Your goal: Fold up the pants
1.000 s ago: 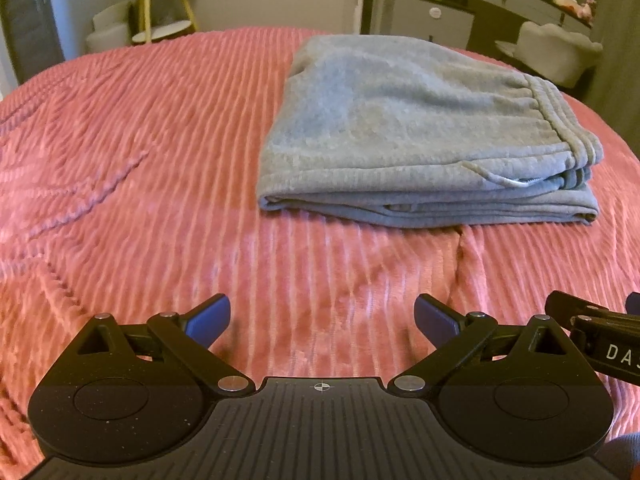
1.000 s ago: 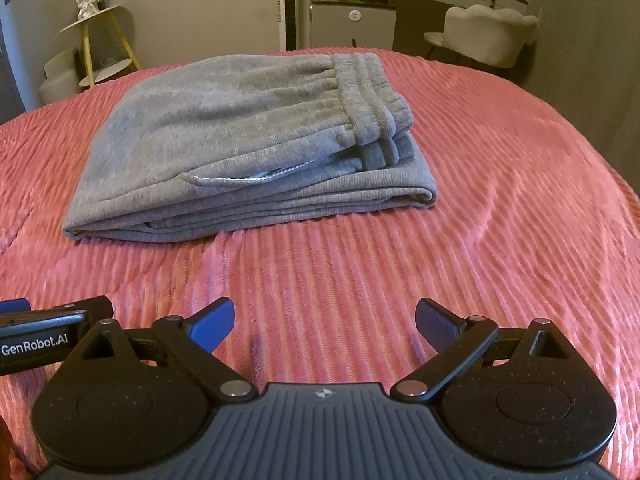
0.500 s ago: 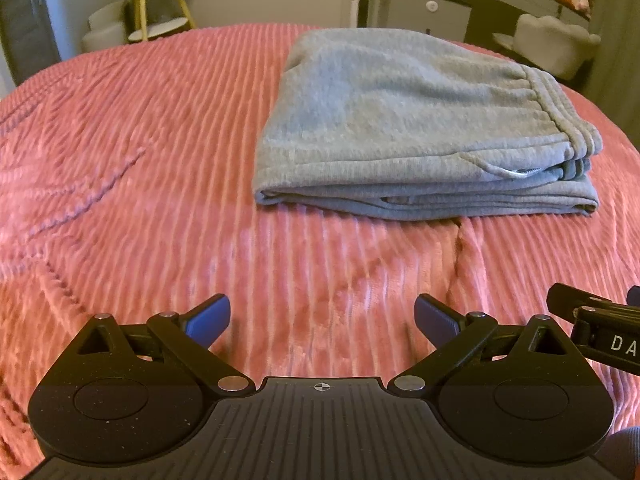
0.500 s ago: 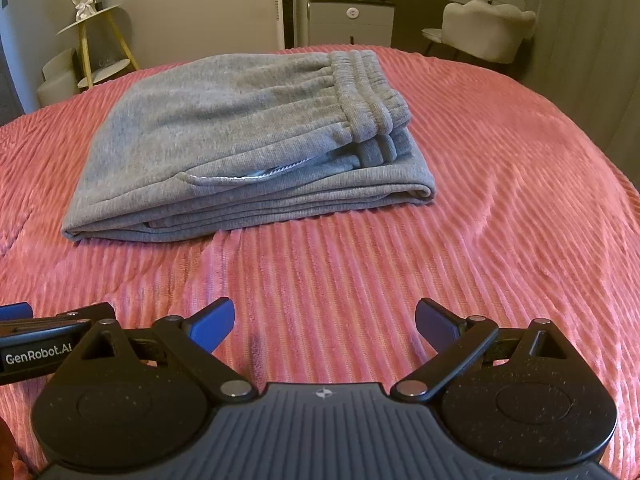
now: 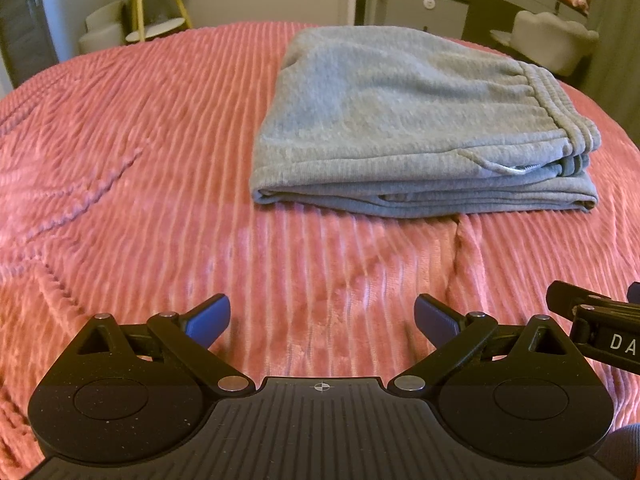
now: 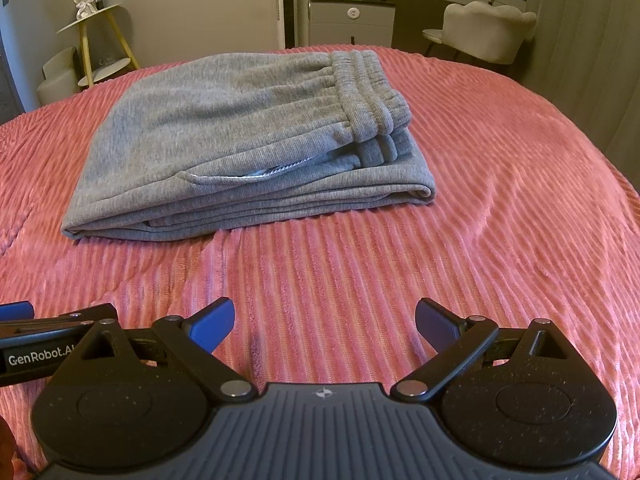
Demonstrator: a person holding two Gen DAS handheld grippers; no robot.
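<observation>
Pants (image 5: 404,128) folded on pink bedspread (image 5: 140,160) — left gripper (image 5: 322,316), right gripper (image 6: 324,320) wide, empty, well short.

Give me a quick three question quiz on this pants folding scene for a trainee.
1. True or false: the left gripper is clamped on the grey pants.
2. On which side of the folded stack does the elastic waistband lie in the right wrist view: A left, B right?
3. Fill in: the pants rest on a ribbed ____ bedspread.

Key: 1 false, both it and the right gripper are open and empty. 2 B. 3 pink.
</observation>
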